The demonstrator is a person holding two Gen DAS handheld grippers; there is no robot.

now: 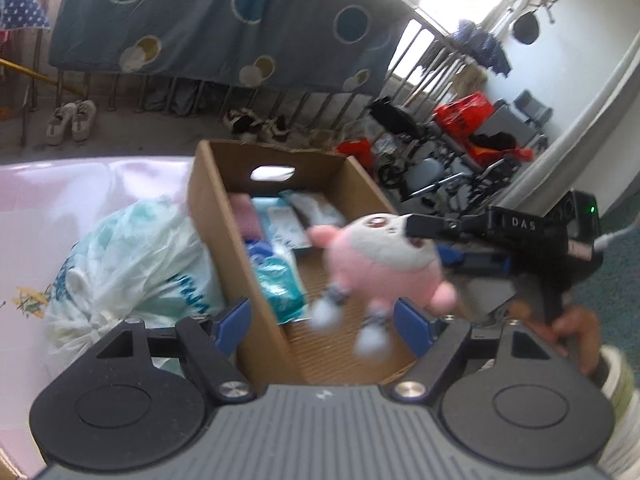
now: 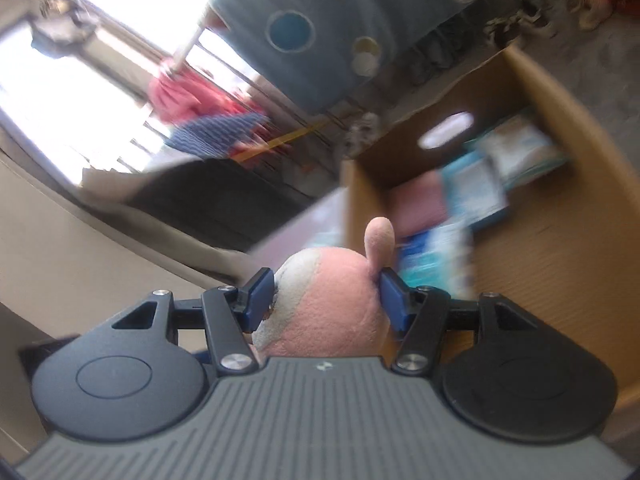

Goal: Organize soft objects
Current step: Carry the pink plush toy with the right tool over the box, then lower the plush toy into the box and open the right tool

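**Pink plush toy held over the open box**

The pink plush toy (image 1: pixel 384 264), white-faced with small dangling feet, hung at the centre of the left wrist view, above the cardboard box (image 1: pixel 208 216). The right gripper (image 2: pixel 324 300) pinched it: both blue pads (image 2: pixel 258 298) pressed into the sides of its head, low in the right wrist view, one ear standing up between them. A hand (image 1: pixel 576 328) at lower right of the left view held that gripper's handle.

The left gripper (image 1: pixel 322 322) stood with fingers spread, nothing between them, at the near edge of the box.

Inside the box lay blue-and-white soft packs (image 1: pixel 276 276) and a pink folded item (image 1: pixel 246 216). A white plastic bag (image 1: pixel 132 256) sat touching the box's left wall, on a pale pink surface (image 1: pixel 60 192). A blue cloth with circles (image 1: pixel 224 24) hung across the upper frame.
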